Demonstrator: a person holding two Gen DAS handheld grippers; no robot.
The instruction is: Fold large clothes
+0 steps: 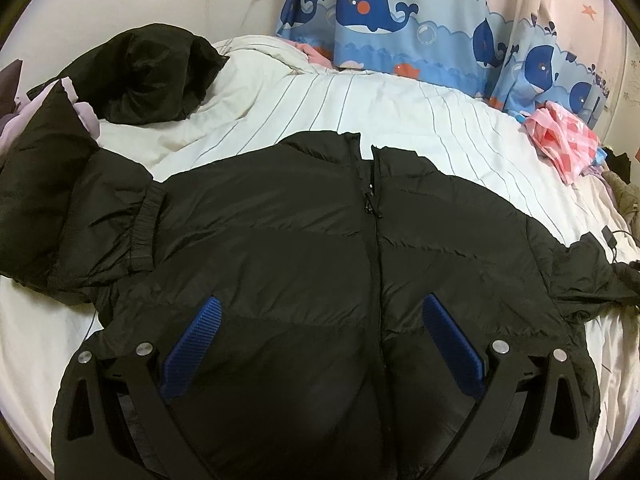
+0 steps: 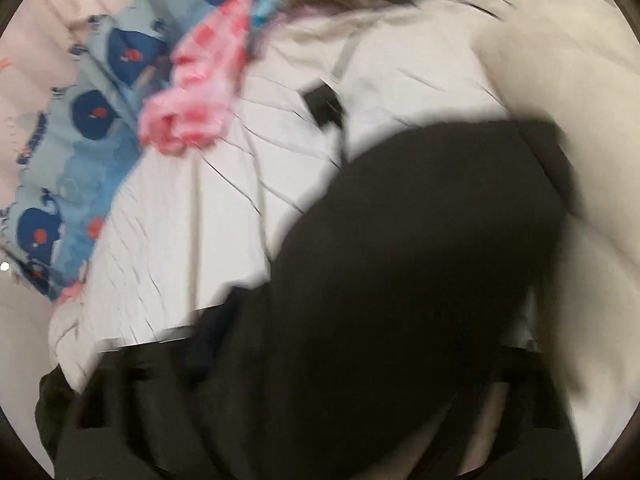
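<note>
Jacket [image 1: 304, 220] beneath wide-open left gripper [image 1: 320, 320]; right gripper blurred, grip unclear.

**Materials and Surface Finish**

The black jacket [image 1: 280, 232] was quilted, puffy cloth with a faint sheen and fine creases; its cuff at left was gathered elastic fabric. The bed cover [image 1: 360, 112] was matt white cloth with thin dark stripes, softly wrinkled. The whale-print curtain [image 1: 400, 20] at the far side was smooth printed fabric. The pink checked bag [image 1: 560, 140] at right looked like thin, crinkled, glossy plastic. The left gripper [image 1: 318, 354] had matt black plastic arms, ribbed blue pads [image 1: 192, 352] and shiny metal pins.
</note>
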